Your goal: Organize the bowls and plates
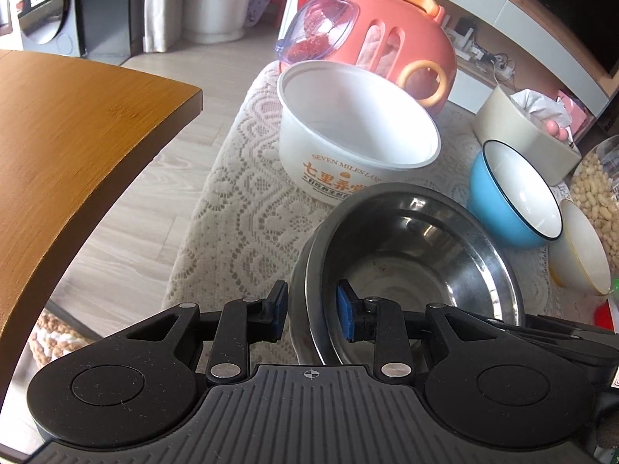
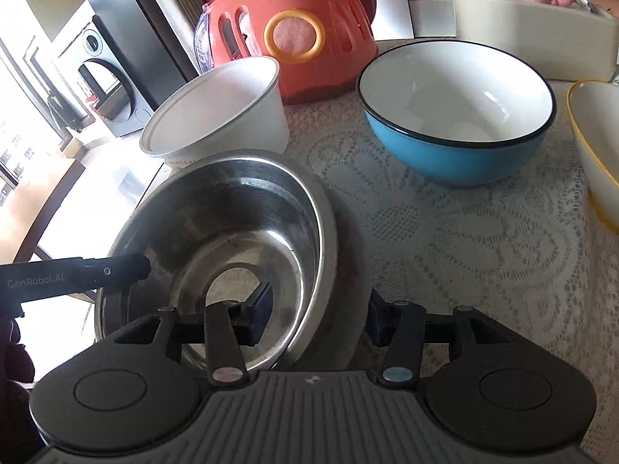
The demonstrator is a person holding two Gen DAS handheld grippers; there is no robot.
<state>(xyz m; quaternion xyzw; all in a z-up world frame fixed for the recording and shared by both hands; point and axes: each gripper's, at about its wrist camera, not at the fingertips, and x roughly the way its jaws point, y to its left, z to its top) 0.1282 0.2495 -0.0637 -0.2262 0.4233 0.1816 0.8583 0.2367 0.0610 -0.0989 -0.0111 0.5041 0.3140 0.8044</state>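
The left gripper (image 1: 312,311) reaches forward and level over the table edge, its 2 blue-padded fingers (image 1: 345,315) straddling the near rim of the round stainless-steel bowl (image 1: 410,266); one pad sits outside the wall, the other inside, pinching the rim; the bowl looks tilted, though whether its base touches the cream lace tablecloth (image 1: 247,208) cannot be told. The right gripper (image 2: 319,321) comes in low from the near side, its fingers spread wide; the left finger (image 2: 260,311) hangs inside the steel bowl (image 2: 232,232), the right one beyond the rim over the lace (image 2: 483,239), neither visibly touching metal; in the right wrist view the left gripper's black arm enters from the left edge onto the bowl's rim. Just behind the steel bowl stands a white plastic tub with orange lettering (image 1: 348,131); to its right a blue enamel bowl with a white inside (image 1: 514,193), then a yellow-rimmed white bowl (image 1: 580,255), cut off at the frame edge in the right view. A coral plastic container (image 1: 394,42) and a cream tissue box (image 1: 522,127) stand farther back; the printed text on the tub is partly hidden by the steel rim.
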